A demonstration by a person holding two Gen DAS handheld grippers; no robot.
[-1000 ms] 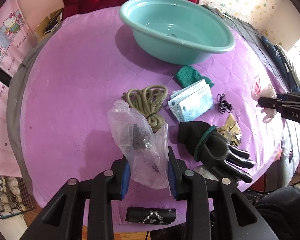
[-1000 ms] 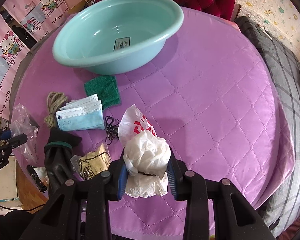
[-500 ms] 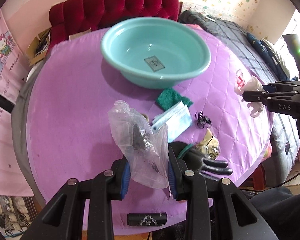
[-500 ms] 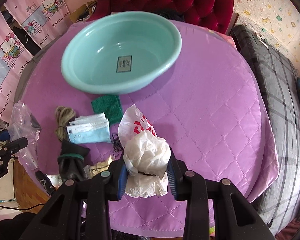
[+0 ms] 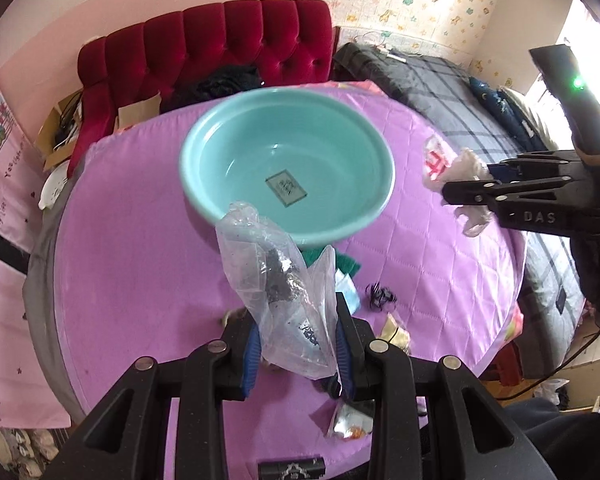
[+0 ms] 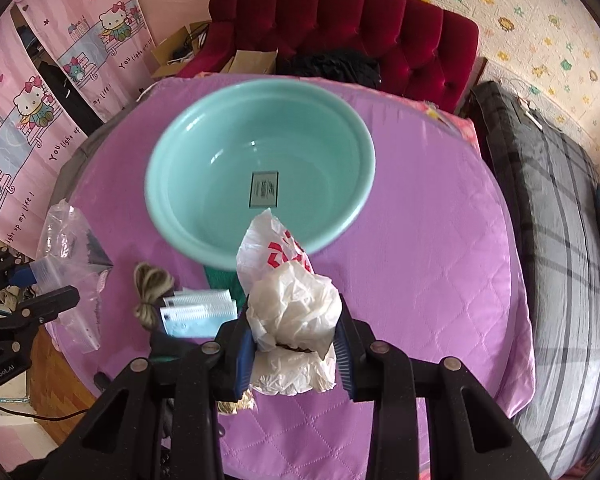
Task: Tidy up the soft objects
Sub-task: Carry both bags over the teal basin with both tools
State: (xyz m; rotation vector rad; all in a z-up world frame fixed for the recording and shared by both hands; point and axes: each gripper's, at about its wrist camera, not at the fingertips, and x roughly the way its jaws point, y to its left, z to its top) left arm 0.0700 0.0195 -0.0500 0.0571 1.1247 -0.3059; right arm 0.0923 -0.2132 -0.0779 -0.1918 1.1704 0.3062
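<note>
Both bags lifted clear of the table, basin now ahead.
Left gripper [image 5: 296, 354] clamps the clear plastic bag [image 5: 278, 280], right gripper [image 6: 294, 354] the white shopping bag [image 6: 290, 304]; both have risen toward the empty teal basin [image 6: 188, 136], ready for dropping in.

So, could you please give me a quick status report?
Left gripper shut on clear bag. Right gripper shut on white bag. Teal basin empty, nothing blocking it.

Black plastic tongs [image 5: 296, 354] with blue pads [image 5: 249, 354], silver screws, white "DAS" lettering, dark sleeve [image 5: 556, 436]
</note>
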